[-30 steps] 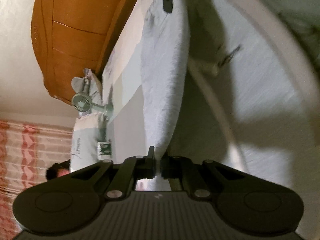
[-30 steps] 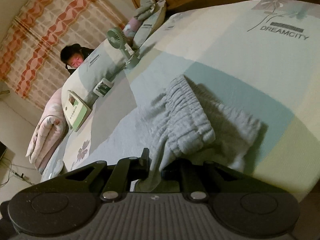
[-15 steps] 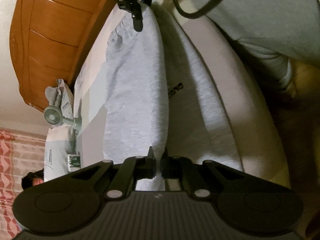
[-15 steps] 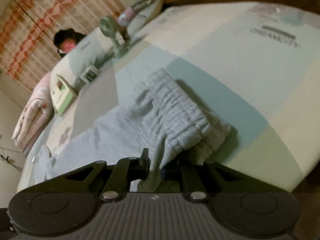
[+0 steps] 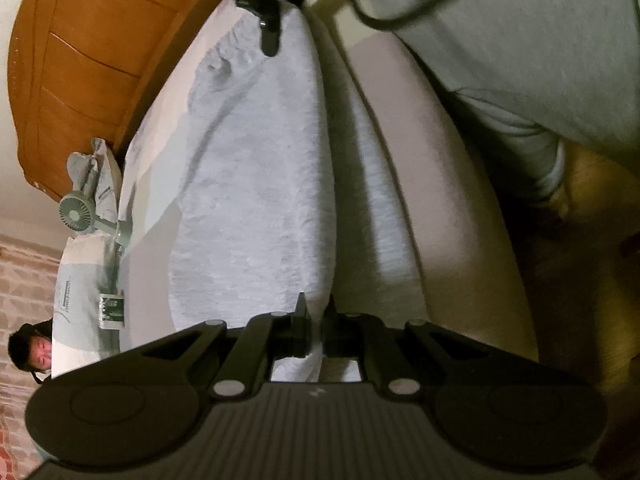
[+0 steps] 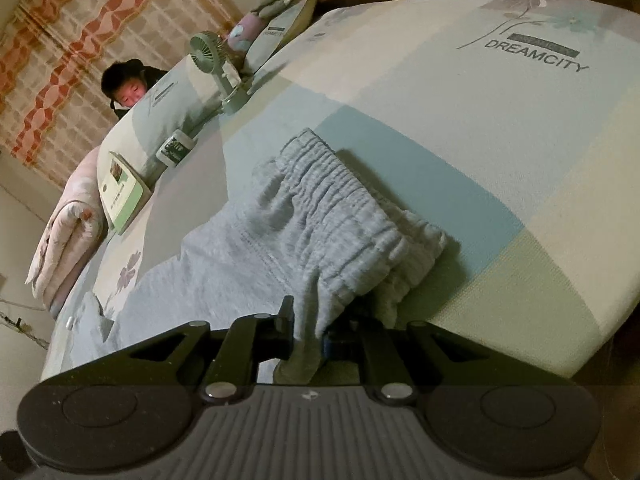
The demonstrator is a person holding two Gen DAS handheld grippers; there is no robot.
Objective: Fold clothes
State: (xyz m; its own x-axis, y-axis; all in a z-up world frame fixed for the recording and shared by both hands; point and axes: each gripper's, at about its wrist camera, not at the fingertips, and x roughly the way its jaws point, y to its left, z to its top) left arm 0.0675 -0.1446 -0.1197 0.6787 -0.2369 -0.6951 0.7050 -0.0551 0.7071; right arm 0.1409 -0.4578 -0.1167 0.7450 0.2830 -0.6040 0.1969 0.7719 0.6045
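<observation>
A: Trousers (image 5: pixel 256 184), pale grey, ribbed elastic waistband (image 6: pixel 340 208). Stretched lengthwise along near edge of bed (image 6: pixel 460 120), one long side rolled over in a fold. Compared with a second ago: left view swung from blurred sheet to full run of cloth; garment now pulled straighter between both ends.

B: Left gripper (image 5: pixel 316 334): fingers shut tight on thin hem end, cloth pinched between. Right gripper (image 6: pixel 308 336): fingers clamped on bunched waistband corner, thicker wad. Same right gripper seen across the cloth in left view (image 5: pixel 268 36).

A: Meaning for task, as judgement: lengthwise fold laid and tensioned; next probably bringing hem end toward waistband to halve it. Risk: top layer slipping off the lower if tension drops.

B: Containers: none proper. Small green-and-white box (image 6: pixel 174 148) beside pillow (image 6: pixel 160 108), contents not visible. Flat green box (image 6: pixel 120 190) leaning against rolled quilt (image 6: pixel 68 240), closed.

A: Also logged: desk fan (image 6: pixel 208 50) on bed, wooden headboard (image 5: pixel 92 60), patterned curtain (image 6: pixel 60 32), a person beyond the far side of the bed.
</observation>
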